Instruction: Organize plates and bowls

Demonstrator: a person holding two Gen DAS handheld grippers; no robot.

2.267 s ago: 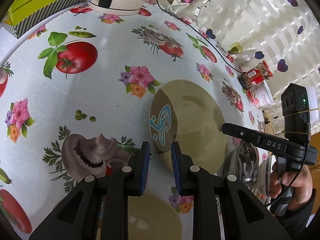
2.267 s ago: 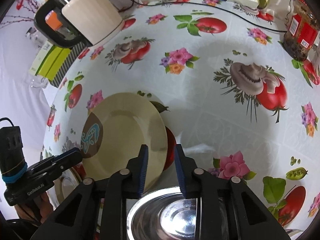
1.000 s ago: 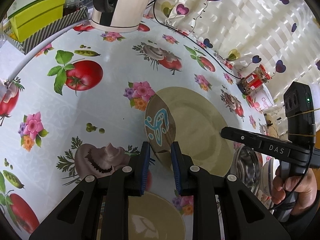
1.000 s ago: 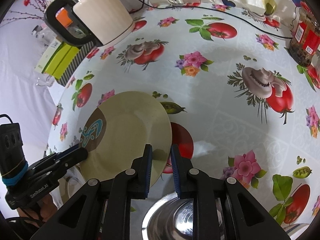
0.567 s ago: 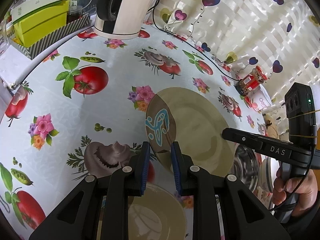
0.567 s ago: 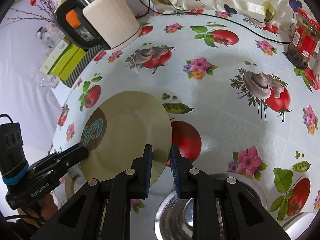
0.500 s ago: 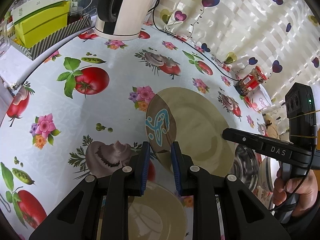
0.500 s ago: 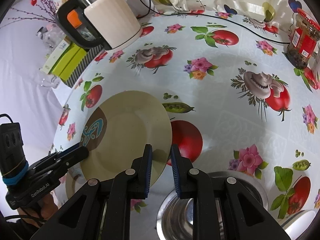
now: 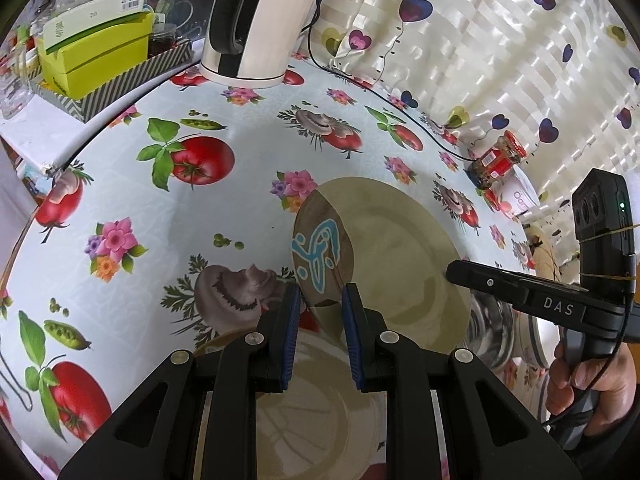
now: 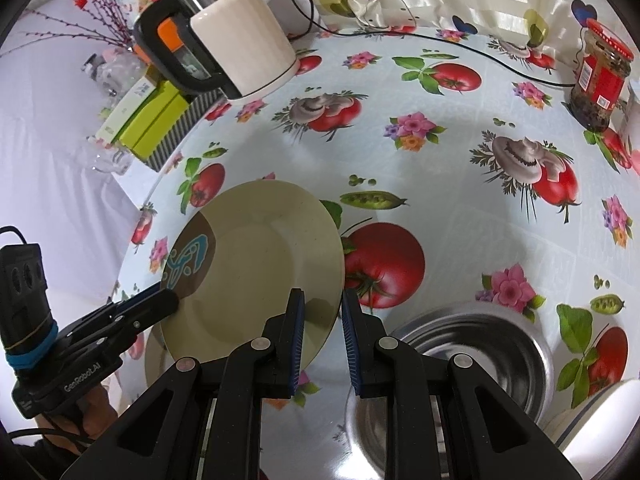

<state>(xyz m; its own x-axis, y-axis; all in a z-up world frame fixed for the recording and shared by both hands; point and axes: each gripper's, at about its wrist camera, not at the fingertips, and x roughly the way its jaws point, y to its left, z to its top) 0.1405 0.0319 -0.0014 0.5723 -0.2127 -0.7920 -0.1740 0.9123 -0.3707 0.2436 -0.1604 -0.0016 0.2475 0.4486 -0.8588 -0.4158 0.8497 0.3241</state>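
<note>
Boxes (image 9: pixel 96 52): green, stacked at the far left edge of the desk (image 9: pixel 248 184), on a striped tray.
Kettle (image 9: pixel 256 24): white with a black handle, at the back of the desk, right of the boxes.
Left tool (image 9: pixel 318 320): pads clamped on the near rim of the plate, at its brown patch with the blue mark.
Plate (image 9: pixel 384 248): cream, held tilted above the flowered desk cover between both tools.
Second dish (image 9: pixel 316 408): cream, lying under the left tool; plate or shallow bowl is hard to tell.
Right tool (image 10: pixel 322 322): pads drawn together on the opposite rim of the plate.
Metal bowl (image 10: pixel 472 344): on the desk just right of the plate, under the right tool.
Jar (image 10: pixel 600 80): red label and lid, at the far right near the curtain.
</note>
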